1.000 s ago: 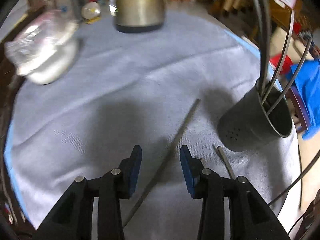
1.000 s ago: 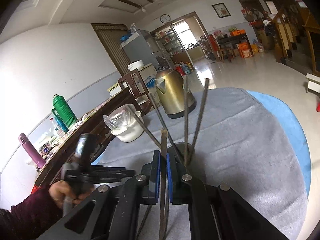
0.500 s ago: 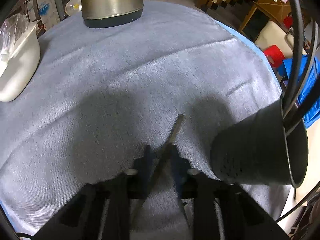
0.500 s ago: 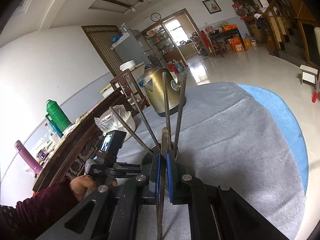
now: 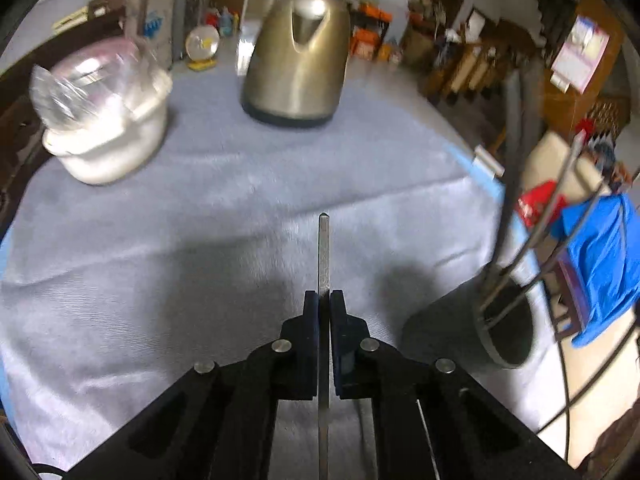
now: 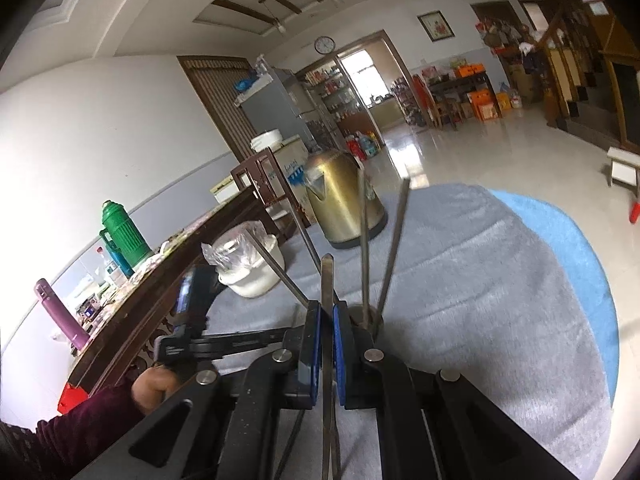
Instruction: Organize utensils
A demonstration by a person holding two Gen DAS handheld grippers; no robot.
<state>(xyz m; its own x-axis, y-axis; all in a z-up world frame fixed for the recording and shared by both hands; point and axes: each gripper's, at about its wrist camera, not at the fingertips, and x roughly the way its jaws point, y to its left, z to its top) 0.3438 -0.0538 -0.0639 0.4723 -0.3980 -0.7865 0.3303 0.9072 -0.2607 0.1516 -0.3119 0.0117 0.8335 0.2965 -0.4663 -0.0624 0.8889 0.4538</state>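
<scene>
My left gripper (image 5: 324, 300) is shut on a thin metal utensil handle (image 5: 323, 252) that sticks straight forward above the grey tablecloth. A dark perforated utensil holder (image 5: 472, 328) stands at the right with several metal handles in it. My right gripper (image 6: 327, 312) is shut on another flat metal utensil handle (image 6: 327, 280), held upright just in front of the same holder (image 6: 366, 318), whose handles fan out behind it. The left gripper (image 6: 224, 340) also shows in the right wrist view, at the left.
A gold kettle (image 5: 298, 60) stands at the back of the round table. A white pot covered with plastic wrap (image 5: 106, 120) sits at the back left. The table edge (image 5: 484, 176) curves close past the holder on the right. A dark wooden sideboard (image 6: 160, 292) runs along the left.
My left gripper has closed on the utensil that lay on the cloth and lifted it, so it now points forward. My right gripper has stayed shut on its utensil near the holder.
</scene>
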